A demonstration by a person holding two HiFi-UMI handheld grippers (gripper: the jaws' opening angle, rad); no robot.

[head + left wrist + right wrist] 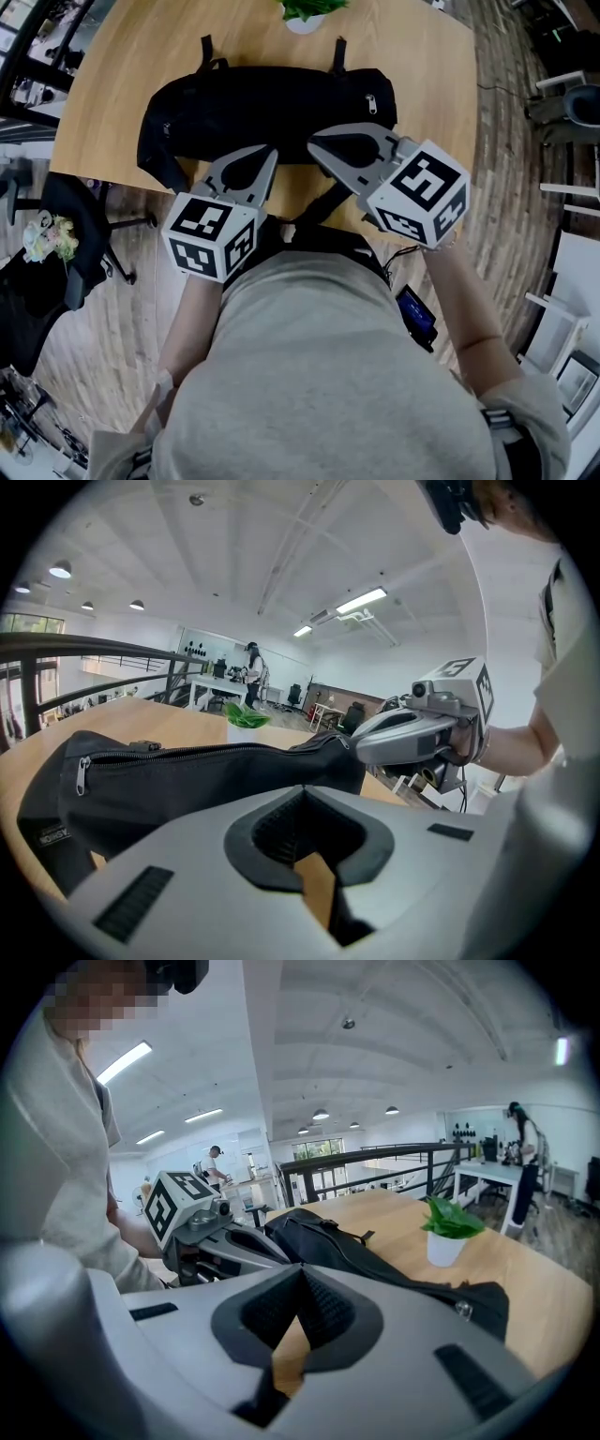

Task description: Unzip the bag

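A black bag [267,112] lies lengthwise on the wooden table [122,66], its zipper closed along the top. A metal zipper pull [372,101] hangs at the bag's right end; a second pull [82,775] shows in the left gripper view. My left gripper [272,150] hovers at the bag's near edge, jaws shut with nothing between them. Just to its right, my right gripper [314,142] is likewise shut and empty, its tip close to the bag. Each gripper view shows the other gripper: the right gripper [412,738] and the left gripper [216,1237].
A small potted plant [305,14] stands on the table behind the bag. A black office chair [66,234] sits off the table's left edge. A bag strap [323,202] hangs over the near table edge towards the person.
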